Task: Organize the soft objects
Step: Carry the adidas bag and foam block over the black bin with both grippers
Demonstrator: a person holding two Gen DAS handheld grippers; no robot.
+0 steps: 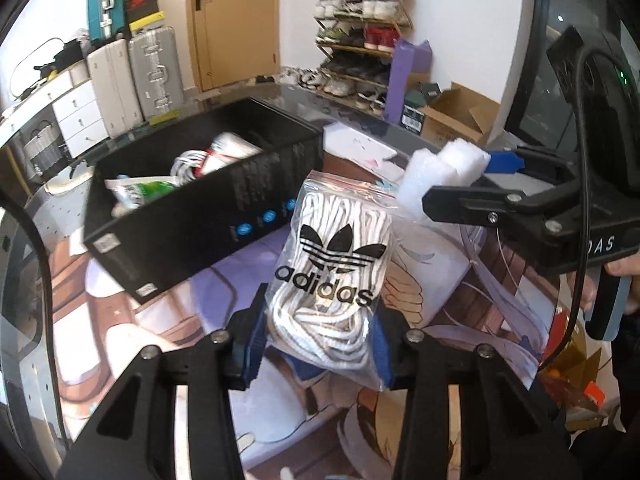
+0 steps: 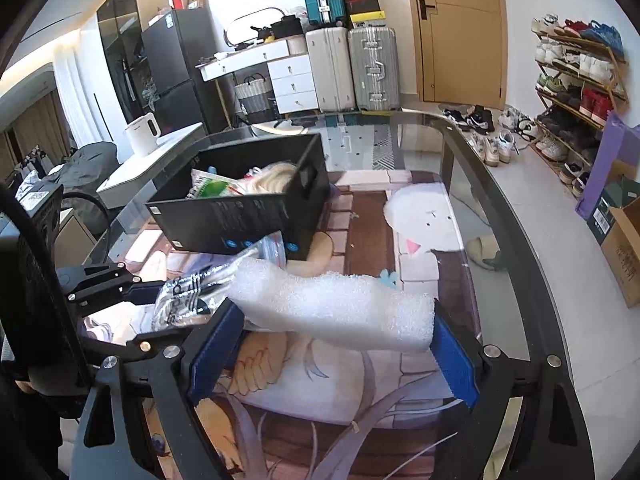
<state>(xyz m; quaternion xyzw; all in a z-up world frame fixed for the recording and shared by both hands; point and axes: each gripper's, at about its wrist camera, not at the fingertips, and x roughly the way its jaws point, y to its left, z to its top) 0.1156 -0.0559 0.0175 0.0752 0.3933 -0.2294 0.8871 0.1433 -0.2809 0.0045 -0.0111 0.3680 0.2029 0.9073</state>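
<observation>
While both of my hands are loaded above the illustrated mat, the black box waits just ahead on the glass table, its open top already showing a green-and-white packet and a coil of white cord. My left gripper is clamped on the lower part of a clear zip bag of white shoelaces, the blue pads pressing into the plastic from both sides and the bag standing upright in front of the lens. My right gripper holds a white foam strip across its width, the strip bridging from one blue pad to the other and jutting past the left one toward the box.

As I judge it, the step in hand is carrying these two soft pieces into the box. Both grippers hang close together, so I should feed them in one after the other rather than crowd the opening. The lace bag is slippery and top-heavy; keeping it upright and lowering it past the near wall before letting go should stop it from flopping out. The foam is light and springy, so I would set it down flat on the contents, then ease the pads apart slowly so it does not bounce away.
</observation>
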